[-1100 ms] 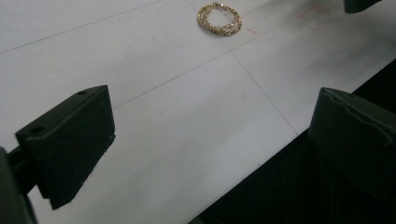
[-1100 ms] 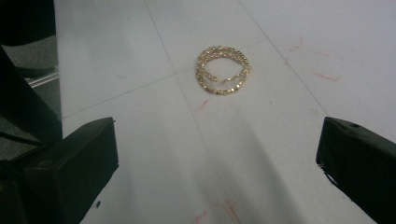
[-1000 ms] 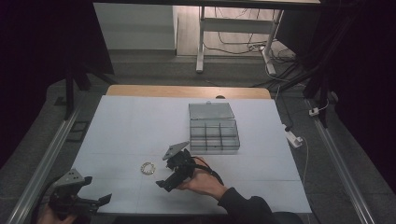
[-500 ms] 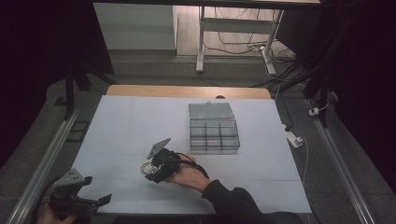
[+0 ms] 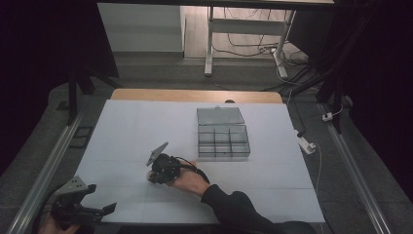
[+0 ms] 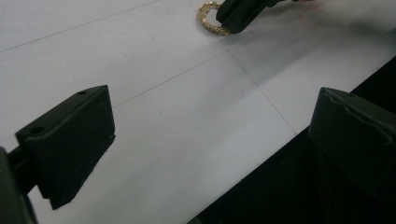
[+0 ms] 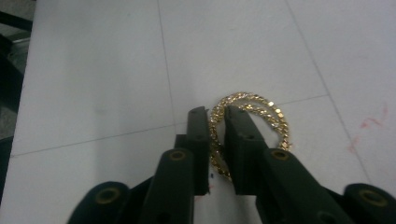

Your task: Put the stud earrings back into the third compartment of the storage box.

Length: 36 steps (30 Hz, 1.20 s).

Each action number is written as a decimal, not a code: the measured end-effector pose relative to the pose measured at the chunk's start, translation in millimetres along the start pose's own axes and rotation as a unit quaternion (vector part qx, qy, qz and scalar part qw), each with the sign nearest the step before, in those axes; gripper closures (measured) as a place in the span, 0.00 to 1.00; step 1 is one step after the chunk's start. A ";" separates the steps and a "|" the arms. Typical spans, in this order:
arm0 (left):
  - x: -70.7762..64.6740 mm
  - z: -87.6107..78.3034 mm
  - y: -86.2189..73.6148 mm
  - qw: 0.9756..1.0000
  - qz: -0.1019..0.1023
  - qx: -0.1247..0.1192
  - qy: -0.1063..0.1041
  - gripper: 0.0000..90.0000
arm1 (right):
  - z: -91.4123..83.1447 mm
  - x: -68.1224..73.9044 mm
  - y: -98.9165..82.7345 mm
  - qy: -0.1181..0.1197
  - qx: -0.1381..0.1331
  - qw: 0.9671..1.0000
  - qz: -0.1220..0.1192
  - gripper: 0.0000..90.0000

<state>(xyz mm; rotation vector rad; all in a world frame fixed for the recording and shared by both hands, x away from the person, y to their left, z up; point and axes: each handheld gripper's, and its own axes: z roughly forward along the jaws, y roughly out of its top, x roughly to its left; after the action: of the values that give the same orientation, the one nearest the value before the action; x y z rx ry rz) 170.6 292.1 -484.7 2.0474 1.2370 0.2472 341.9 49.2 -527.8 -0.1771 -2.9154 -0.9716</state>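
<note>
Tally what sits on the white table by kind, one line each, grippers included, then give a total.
Gold chain bracelet: 1
Clear compartment box, lid open: 1
Handheld grippers: 2, the left gripper and the right gripper
Total: 4

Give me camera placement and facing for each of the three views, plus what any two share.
High view: fixed above the person's side, looking forward and down on the table and compartment box; a sleeve and both grippers show, left gripper, right gripper.
Left gripper view: rides the left gripper, looking along its wide-apart jaws over the table's near edge.
Right gripper view: rides the right gripper, looking down its jaws, nearly closed around a gold chain.
Shared: both gripper views show the chain; the left one also shows the right gripper's jaws at it.
</note>
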 end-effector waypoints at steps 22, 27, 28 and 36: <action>0.0 0.4 0.2 1.000 -0.001 0.002 0.001 0.01 | -37.8 -4.8 -5.6 -0.032 -0.020 0.999 0.018 0.97; -0.2 1.0 0.5 1.000 -0.002 0.004 0.003 0.01 | -58.1 -11.9 -17.5 -0.048 -0.022 0.998 0.028 0.97; -0.2 1.0 0.5 1.000 -0.002 0.004 0.003 0.01 | -61.9 -13.7 -20.5 -0.051 -0.023 0.998 0.031 0.97; 0.1 1.1 0.8 1.000 -0.003 0.004 0.002 0.01 | -91.5 -32.3 -44.9 -0.086 -0.024 0.994 0.063 0.97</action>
<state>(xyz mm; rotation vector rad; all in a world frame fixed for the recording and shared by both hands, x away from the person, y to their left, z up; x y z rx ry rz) 171.8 291.5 -485.0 2.0513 1.2490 0.2441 370.3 -44.3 -484.5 -0.4640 -2.9902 -1.0570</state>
